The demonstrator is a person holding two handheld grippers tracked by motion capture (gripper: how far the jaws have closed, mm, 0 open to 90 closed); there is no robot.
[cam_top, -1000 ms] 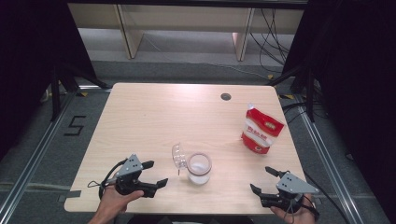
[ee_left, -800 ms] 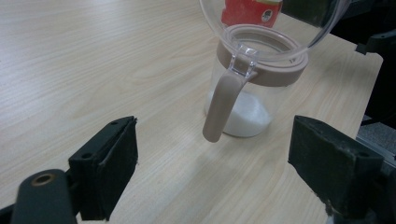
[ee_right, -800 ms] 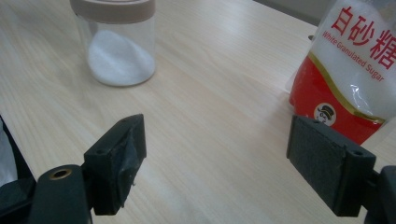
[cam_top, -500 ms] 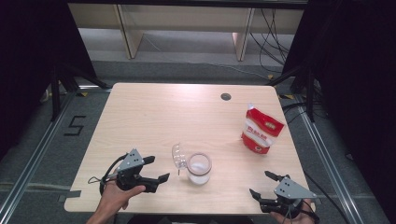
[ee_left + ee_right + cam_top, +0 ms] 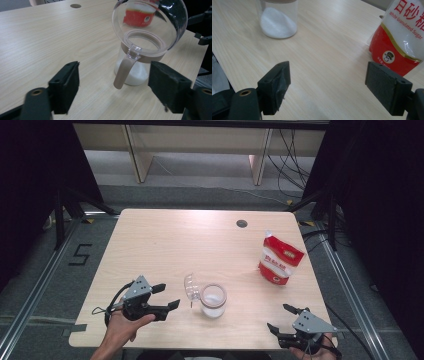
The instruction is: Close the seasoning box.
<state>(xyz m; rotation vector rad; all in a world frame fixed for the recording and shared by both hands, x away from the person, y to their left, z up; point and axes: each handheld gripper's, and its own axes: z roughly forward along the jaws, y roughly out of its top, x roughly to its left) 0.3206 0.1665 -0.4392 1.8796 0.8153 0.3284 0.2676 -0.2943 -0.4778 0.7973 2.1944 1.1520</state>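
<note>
The jar (image 5: 213, 300) stands upright near the table's (image 5: 200, 240) front edge, lid (image 5: 190, 288) flipped up, handle facing the left gripper (image 5: 167, 296). Its jaws, just closing a little, stand wide and empty, jar ahead. The right gripper (image 5: 281, 318) gapes empty, well apart.

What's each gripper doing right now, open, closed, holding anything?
Left gripper: open, holding nothing, just been closing a little; clear glass jar with flip lid ahead, untouched.
Right gripper: open, holding nothing.
</note>
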